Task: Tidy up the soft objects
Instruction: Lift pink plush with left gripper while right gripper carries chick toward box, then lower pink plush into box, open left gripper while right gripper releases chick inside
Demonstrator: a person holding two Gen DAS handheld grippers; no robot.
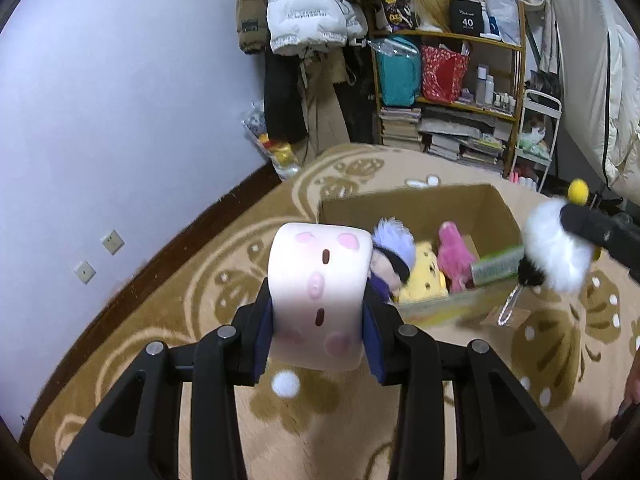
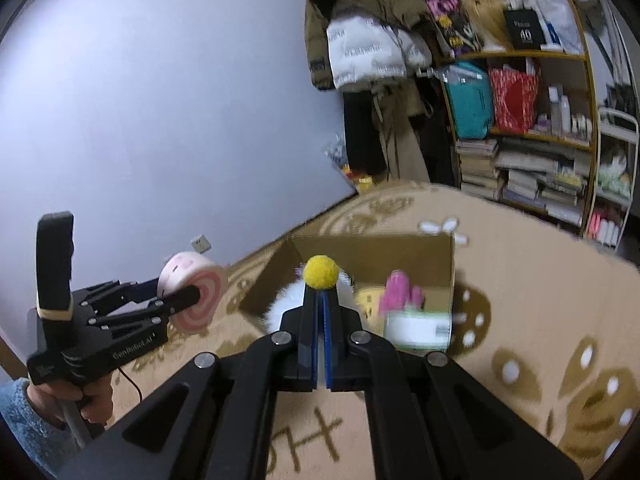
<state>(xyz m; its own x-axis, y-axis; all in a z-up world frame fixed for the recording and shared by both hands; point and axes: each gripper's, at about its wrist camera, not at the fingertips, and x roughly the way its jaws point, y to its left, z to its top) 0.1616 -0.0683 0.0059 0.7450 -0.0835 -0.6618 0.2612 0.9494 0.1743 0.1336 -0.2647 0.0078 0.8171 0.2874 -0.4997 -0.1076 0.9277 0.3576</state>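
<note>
The left gripper point(image 1: 320, 300) is clamped on a pink-and-white roll plush point(image 1: 318, 294), which is pressed from both sides by its blue pads point(image 1: 262, 344). It is held well above the floor and angled downward. Its handle is gripped from below by the left hand point(image 2: 86, 398), from which a fuzzy blue sleeve point(image 2: 28, 428) extends. The right gripper point(image 2: 320, 320) is seen with its jaws pressed together on a fluffy white toy point(image 1: 558, 248), likewise raised and tilted down, to the right of the left one.

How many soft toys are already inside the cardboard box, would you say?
3 visible in the cardboard box: a purple-haired doll at left, a yellow plush in the middle, a pink plush at right. Others may be hidden.
</note>
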